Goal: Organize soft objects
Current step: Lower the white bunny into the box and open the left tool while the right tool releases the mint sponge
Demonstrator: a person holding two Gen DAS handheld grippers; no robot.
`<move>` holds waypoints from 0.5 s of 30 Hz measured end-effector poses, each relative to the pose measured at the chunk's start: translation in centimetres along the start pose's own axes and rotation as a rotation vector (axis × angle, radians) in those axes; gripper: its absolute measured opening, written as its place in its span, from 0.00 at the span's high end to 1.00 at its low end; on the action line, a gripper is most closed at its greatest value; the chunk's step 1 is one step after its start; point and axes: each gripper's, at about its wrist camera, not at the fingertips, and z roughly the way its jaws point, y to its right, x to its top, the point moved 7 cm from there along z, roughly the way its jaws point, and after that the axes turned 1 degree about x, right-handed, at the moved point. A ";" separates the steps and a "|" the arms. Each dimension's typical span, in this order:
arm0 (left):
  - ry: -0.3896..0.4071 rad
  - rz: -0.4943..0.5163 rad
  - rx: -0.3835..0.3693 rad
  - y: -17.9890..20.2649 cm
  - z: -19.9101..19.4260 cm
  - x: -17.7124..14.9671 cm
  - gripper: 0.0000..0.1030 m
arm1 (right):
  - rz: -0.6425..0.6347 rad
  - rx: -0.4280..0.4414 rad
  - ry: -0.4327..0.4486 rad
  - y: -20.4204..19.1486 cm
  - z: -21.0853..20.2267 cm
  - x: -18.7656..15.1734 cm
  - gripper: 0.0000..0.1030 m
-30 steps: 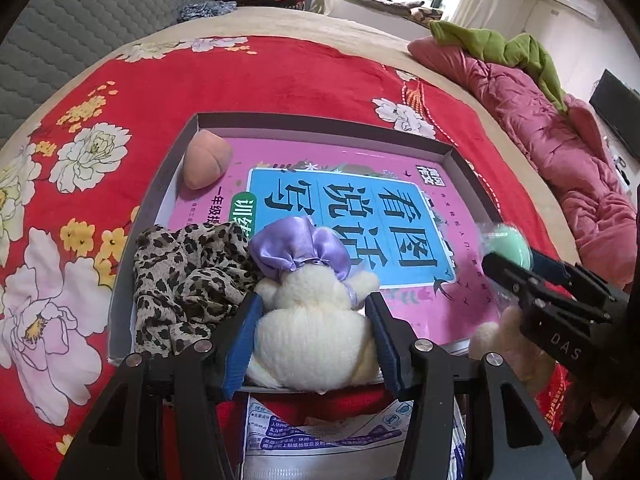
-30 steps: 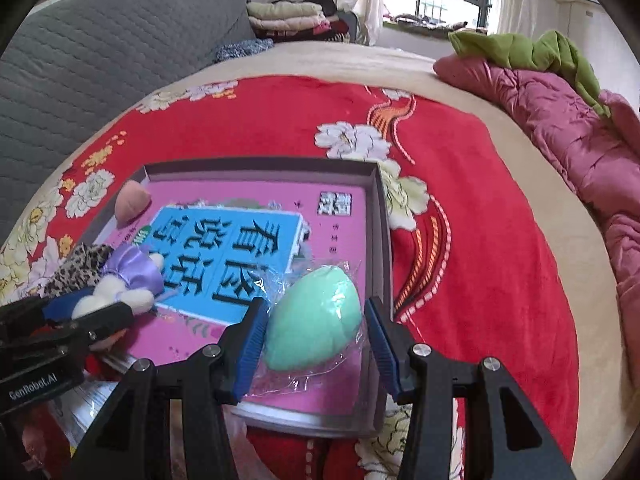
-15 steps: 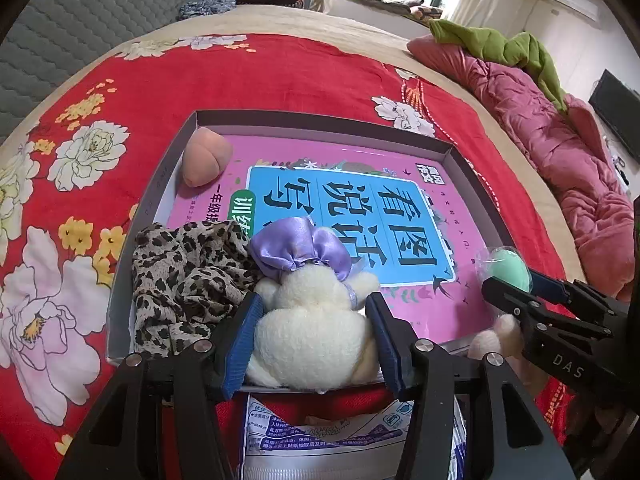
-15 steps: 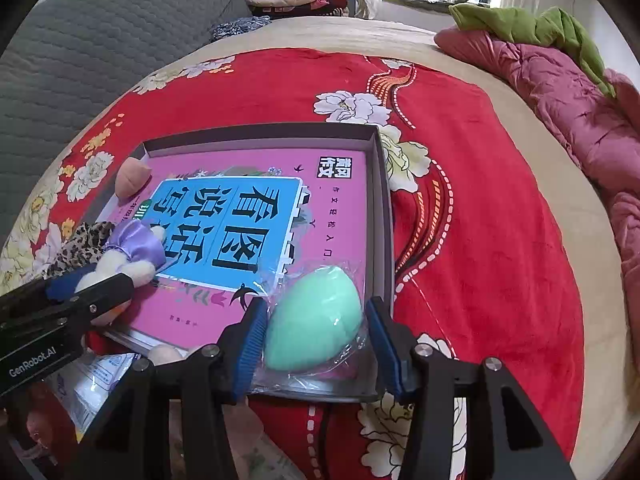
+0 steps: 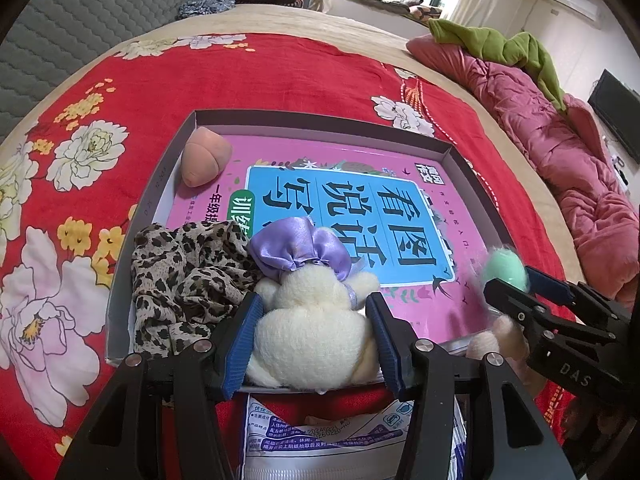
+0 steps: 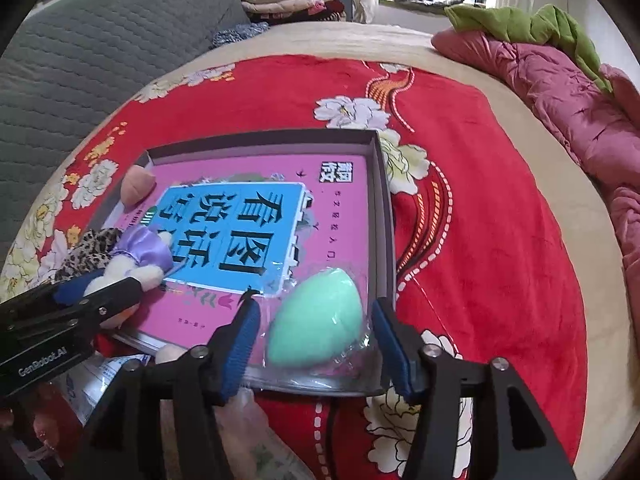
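My left gripper (image 5: pixel 314 312) is shut on a cream plush toy (image 5: pixel 316 332) with a purple bow, which rests at the near edge of the grey box (image 5: pixel 320 118). A pink book (image 5: pixel 360 200) lines the box. On it lie a leopard-print cloth (image 5: pixel 180 276) and a peach sponge (image 5: pixel 204 156). In the right wrist view a green egg sponge (image 6: pixel 316 320) in clear wrap lies in the box's near right corner. My right gripper (image 6: pixel 314 312) straddles it with jaws opening, and both pads stand clear of the sponge.
The box sits on a red flowered blanket (image 5: pixel 240 80). A printed plastic packet (image 5: pixel 320 436) and a small cream plush piece (image 5: pixel 492 340) lie just in front of the box. A pink quilt (image 5: pixel 580 152) runs along the right, and a grey quilted backrest (image 6: pixel 100 40) stands at the left.
The right gripper brought the green sponge down into the box's near right corner, and its jaws spread off it. The left gripper and plush toy stayed put.
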 end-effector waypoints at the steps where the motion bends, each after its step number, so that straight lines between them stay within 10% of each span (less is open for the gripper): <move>1: 0.000 0.001 0.001 0.0 0.0 0.0 0.46 | -0.004 -0.002 0.006 -0.1 -0.1 0.0 0.42; 15: -0.001 0.010 0.001 0.0 0.0 0.0 0.46 | 0.036 -0.008 0.057 0.4 -1.9 0.0 0.42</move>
